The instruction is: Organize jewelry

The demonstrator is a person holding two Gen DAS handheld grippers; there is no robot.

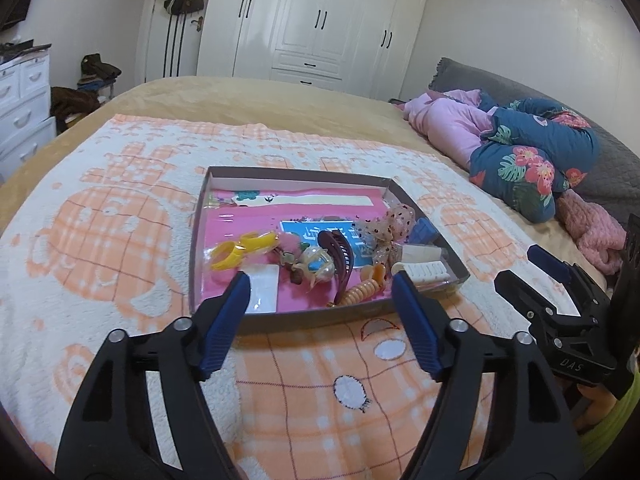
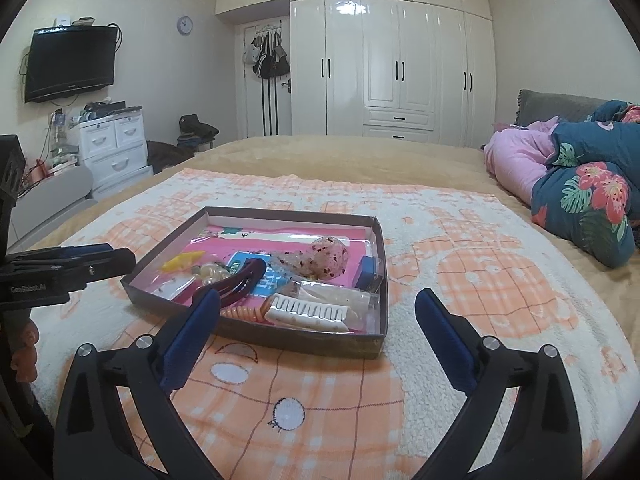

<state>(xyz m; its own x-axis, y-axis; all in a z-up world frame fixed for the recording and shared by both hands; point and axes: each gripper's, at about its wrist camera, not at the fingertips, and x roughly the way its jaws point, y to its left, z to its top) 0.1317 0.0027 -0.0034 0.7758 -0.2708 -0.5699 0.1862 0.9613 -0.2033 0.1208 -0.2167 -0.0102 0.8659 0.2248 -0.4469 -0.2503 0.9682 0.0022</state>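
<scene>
— Two grippers, both yours? How do they stand?

— Both mine. My left gripper point(image 1: 320, 284) has its fingers spread wide with nothing between them; my right gripper point(image 2: 318, 304) is the same, wide apart and empty.

— Where is the jewelry?

— Just ahead of my left fingertips, in a shallow box point(image 1: 296, 314) on the orange-checked blanket point(image 1: 100, 240). A maroon hair claw point(image 1: 340, 256) lies between my left fingers in that view, a yellow ring point(image 1: 226, 256) beyond the left-hand one, a white comb clip point(image 2: 308, 314) between my right fingers. Beside the claw sits something pearly, perhaps a bracelet point(image 1: 320, 264); it is too blurred to tell.
</scene>
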